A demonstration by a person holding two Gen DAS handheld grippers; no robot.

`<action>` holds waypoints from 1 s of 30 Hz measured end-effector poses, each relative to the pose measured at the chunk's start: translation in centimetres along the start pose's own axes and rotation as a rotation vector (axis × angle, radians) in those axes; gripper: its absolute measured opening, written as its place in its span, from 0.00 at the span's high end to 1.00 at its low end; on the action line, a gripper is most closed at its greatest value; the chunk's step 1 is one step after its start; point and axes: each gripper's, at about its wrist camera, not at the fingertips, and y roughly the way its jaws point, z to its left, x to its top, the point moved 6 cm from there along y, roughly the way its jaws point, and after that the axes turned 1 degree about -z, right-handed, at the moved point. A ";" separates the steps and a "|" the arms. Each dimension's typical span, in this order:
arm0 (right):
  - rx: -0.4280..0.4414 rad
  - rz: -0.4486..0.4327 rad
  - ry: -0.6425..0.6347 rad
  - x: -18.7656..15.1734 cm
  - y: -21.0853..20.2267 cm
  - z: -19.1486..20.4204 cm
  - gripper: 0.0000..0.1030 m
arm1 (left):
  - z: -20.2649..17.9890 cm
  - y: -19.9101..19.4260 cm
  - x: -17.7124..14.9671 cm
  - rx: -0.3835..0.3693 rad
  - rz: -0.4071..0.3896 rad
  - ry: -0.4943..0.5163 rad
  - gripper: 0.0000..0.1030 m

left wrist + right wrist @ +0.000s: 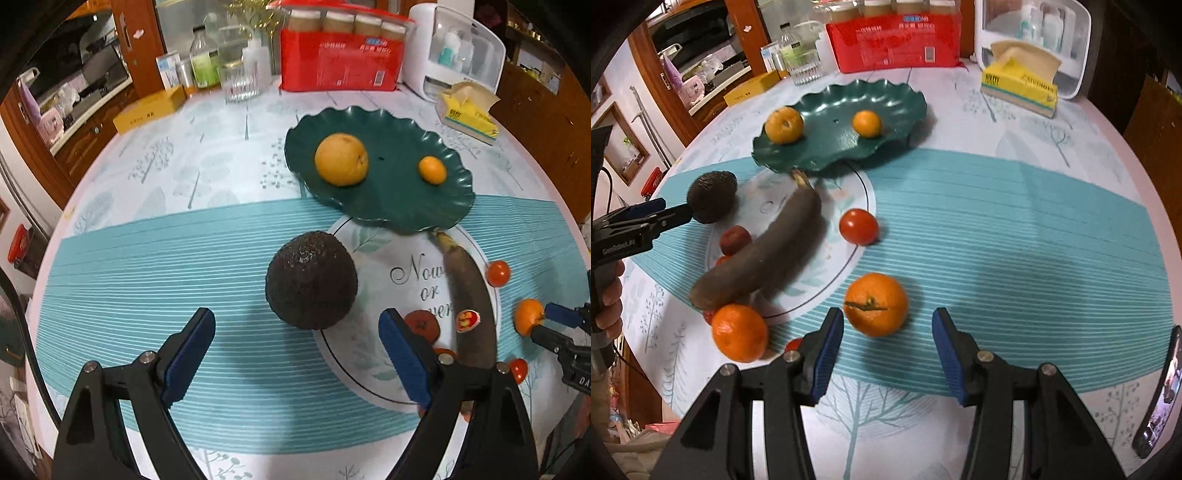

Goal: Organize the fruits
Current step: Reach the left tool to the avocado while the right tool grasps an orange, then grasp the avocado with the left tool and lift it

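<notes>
Avocado [311,280] sits frame-centre, just ahead of the wide-spread, empty left gripper [297,347]. Right gripper [888,349], also released, frames a tangerine [875,304] at lower centre; green plate [827,147] holds 2 fruits at upper centre.

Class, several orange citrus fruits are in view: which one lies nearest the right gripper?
The tangerine with the green stem star, directly ahead of the open right gripper. Another lies off to its left; two sit on the green plate.

The avocado [311,279] looks rough and dull; the green plastic plate [388,192] is smooth and shiny.
</notes>
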 end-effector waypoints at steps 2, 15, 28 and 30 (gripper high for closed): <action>0.004 0.006 -0.002 0.0 0.6 0.1 0.51 | 0.0 0.7 0.0 -0.008 0.012 -0.012 0.13; -0.007 0.017 -0.081 0.2 2.3 1.5 0.61 | 0.3 4.2 0.6 -0.040 0.055 -0.091 0.23; 0.024 -0.001 -0.094 0.0 2.0 2.0 0.62 | 0.0 4.4 0.1 -0.116 0.053 -0.138 0.44; 0.028 -0.006 -0.096 0.0 1.7 2.1 0.62 | -0.2 3.9 0.0 -0.115 0.049 -0.131 0.45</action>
